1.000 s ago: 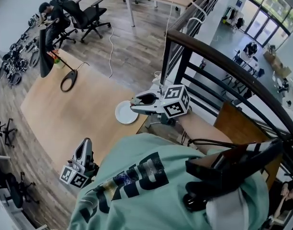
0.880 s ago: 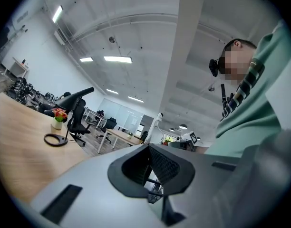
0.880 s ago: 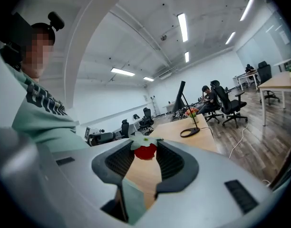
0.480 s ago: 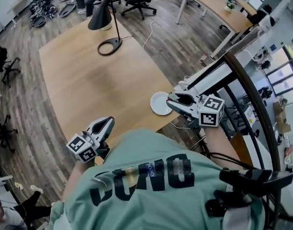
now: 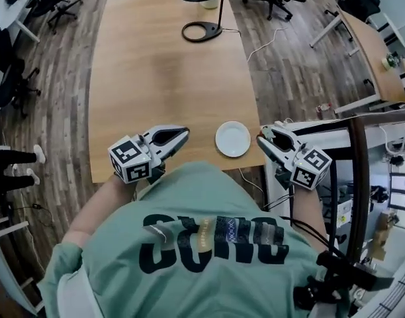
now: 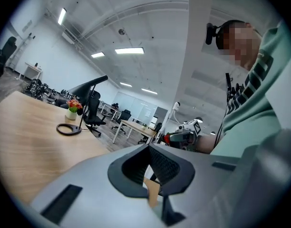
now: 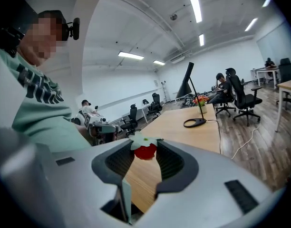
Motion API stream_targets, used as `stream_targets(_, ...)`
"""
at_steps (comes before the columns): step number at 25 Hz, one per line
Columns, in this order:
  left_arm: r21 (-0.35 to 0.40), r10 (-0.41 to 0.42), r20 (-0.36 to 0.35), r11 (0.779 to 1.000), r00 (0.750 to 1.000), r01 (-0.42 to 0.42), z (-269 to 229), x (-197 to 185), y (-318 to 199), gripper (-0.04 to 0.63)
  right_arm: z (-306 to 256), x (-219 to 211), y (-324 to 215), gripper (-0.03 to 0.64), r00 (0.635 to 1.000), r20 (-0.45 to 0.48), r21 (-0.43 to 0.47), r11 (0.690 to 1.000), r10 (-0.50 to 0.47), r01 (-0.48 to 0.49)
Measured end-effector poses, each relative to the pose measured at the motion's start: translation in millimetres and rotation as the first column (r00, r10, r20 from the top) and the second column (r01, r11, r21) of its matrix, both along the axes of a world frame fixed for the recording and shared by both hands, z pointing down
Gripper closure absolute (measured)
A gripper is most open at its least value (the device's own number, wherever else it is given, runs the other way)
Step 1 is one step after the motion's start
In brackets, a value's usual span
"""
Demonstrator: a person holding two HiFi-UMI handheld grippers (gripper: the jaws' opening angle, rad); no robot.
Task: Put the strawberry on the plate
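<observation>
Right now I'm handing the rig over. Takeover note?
The left tool is shut and empty, held over the near edge of the table, left of the plate.
The right tool is shut on the strawberry, gripped at its tips, just right of the plate and not over it.
The plate is bare and sits between the two tools.
Done: strawberry is in the grip.
Left: carry it over the plate, lower, release.

table [image 5: 143, 78]: matt pale wood | floor [image 5: 295, 68]: grey-brown wood planks | plate [image 5: 233, 139]: smooth white | strawberry [image 7: 145, 152]: glossy red
</observation>
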State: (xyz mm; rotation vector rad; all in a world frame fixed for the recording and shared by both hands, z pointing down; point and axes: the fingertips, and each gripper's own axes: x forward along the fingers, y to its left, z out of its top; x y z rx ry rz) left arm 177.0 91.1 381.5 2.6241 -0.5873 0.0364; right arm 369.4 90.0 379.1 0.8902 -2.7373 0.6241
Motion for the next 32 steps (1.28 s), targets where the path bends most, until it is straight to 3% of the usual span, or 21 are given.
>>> stream_targets(9,-0.009,0.135,0.106,0.991,0.985,-0.135,1,60,-2,0.591,12,5,4,0.482,1.000,0.025,0.006,1.000,-0.007,0.007)
stream_targets(18,-0.076,0.237,0.159,0.971,0.958,-0.227,35,94,-4,0.591,38,14,-2,0.482,0.999,-0.021,-0.002,1.000,0.028,-0.028)
stream_targets(32,-0.240,0.235,0.179,0.952,0.955,-0.189,131,113,-14,0.591,141,-5,-9,0.482,1.000,-0.004,-0.131,0.991,0.025,-0.025)
